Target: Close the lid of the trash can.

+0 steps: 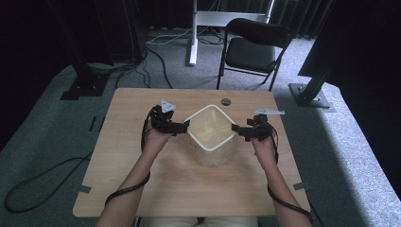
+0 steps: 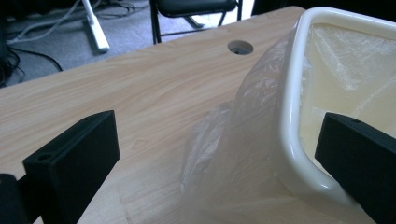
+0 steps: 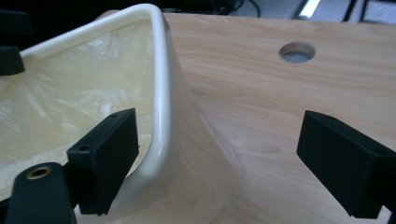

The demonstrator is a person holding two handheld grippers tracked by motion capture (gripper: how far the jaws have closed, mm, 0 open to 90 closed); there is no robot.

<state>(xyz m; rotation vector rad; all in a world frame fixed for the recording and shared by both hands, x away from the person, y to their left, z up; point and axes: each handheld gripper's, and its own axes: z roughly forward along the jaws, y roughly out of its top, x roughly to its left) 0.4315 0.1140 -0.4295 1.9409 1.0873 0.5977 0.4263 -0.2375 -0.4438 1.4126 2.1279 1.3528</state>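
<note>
A cream plastic bin stands at the centre of the high view on the wooden table, turned corner-on to the person, and a thin clear bag liner is draped inside it and folded over the rim, hanging down the outer wall. The two grippers flank it at opposite corners, which suits dressing the liner evenly around the rim. The left gripper, just left of centre in the high view, has its jaws set wide apart and straddling the rim corner: in the left gripper view one jaw sits at lower left over bare table, the other at lower right inside the bin, with the loose plastic bunched between them and neither pad pressing on it. The right gripper, just right of centre, is likewise spread wide; in the right gripper view its left jaw lies close against the inner side of the rim, while the other stands well clear over the table at lower right, so nothing is clamped. A cable hole lies just above the bin.
</note>
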